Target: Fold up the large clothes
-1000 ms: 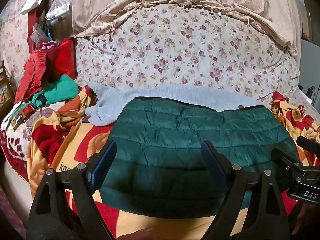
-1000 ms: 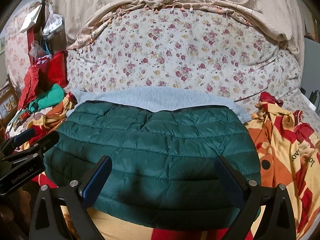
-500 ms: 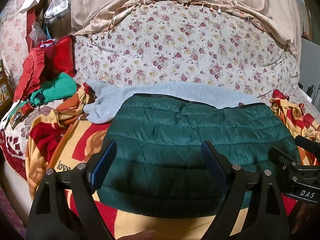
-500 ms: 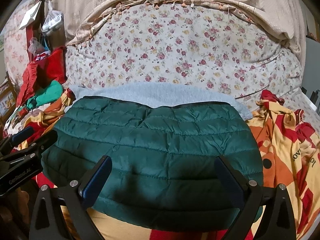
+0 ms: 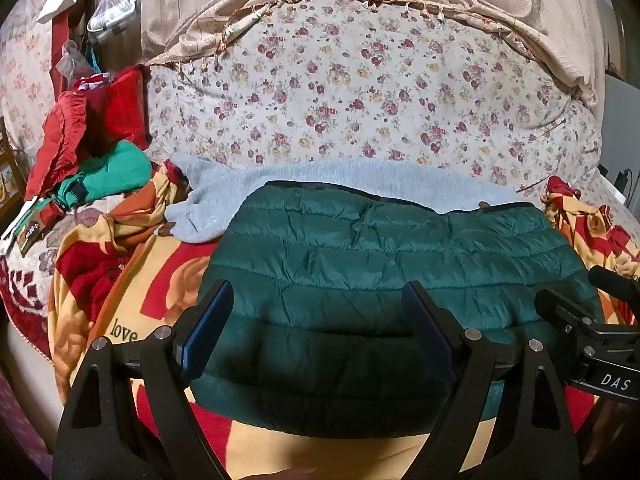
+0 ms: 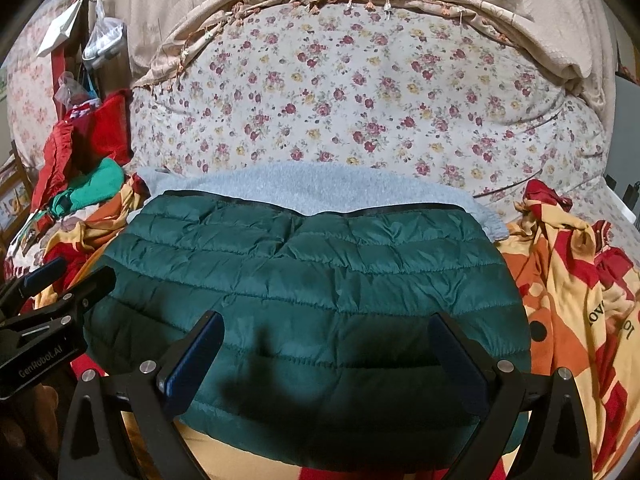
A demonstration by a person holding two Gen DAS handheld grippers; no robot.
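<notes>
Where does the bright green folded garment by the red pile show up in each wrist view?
Left wrist: the bright green garment lies at the left, below the red pile.
Right wrist: the same garment sits closer to the left edge, partly hidden by the yellow-and-red blanket.
Shared landmark: the dark green quilted jacket, centre in both.

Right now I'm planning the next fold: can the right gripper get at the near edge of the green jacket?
Probably yes. The right gripper is open, directly over the green jacket, and nothing lies on the jacket's near edge. The left gripper is off to the side.
</notes>
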